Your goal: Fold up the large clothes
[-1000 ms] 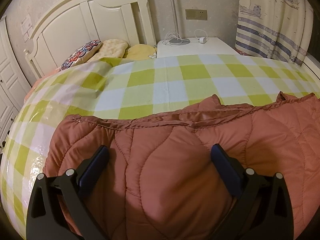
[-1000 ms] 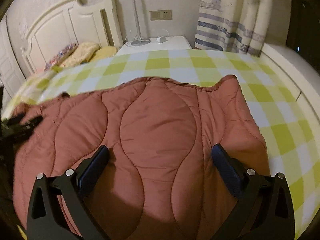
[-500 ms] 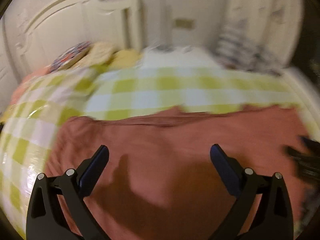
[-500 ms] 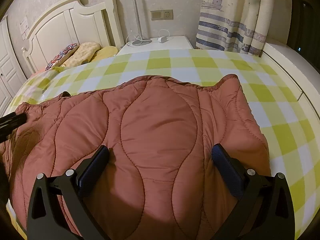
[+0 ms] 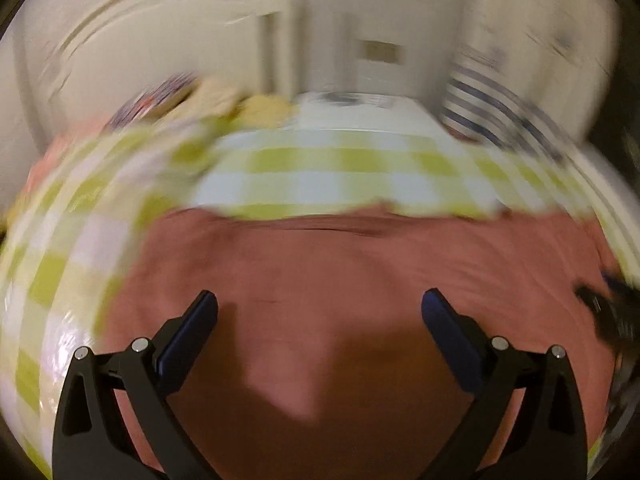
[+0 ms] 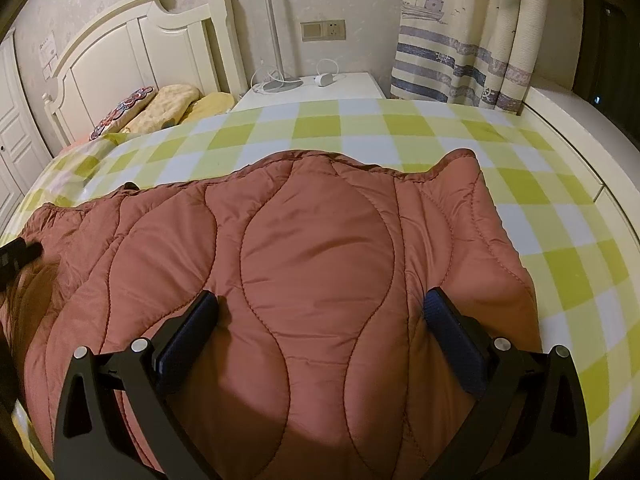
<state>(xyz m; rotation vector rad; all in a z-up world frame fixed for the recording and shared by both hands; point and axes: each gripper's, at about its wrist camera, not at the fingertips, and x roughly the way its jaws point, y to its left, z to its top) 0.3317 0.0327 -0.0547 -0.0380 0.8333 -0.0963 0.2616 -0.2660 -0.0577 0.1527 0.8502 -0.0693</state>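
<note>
A rust-red quilted coat (image 6: 316,264) lies folded and spread on the green-and-white checked bedspread (image 6: 360,128). My right gripper (image 6: 320,312) hovers open just above the coat's near part, fingers wide apart, nothing between them. The left wrist view is blurred by motion; there the same coat (image 5: 360,272) fills the lower half, and my left gripper (image 5: 320,312) is open over it, holding nothing. The left gripper's dark tip (image 6: 18,254) shows at the left edge of the right wrist view. The right gripper (image 5: 608,312) appears as a dark smear at the right edge of the left wrist view.
A white headboard (image 6: 132,56) and pillows (image 6: 160,108) stand at the back left. Behind the bed are a white nightstand (image 6: 320,88) with a lamp base and charger, and a striped curtain (image 6: 460,40). A white ledge (image 6: 580,128) runs along the bed's right side.
The left wrist view has swung and backed off, so more coat and bedspread show, now blurred. The right gripper has barely shifted. Both stay open; the coat has not moved.
</note>
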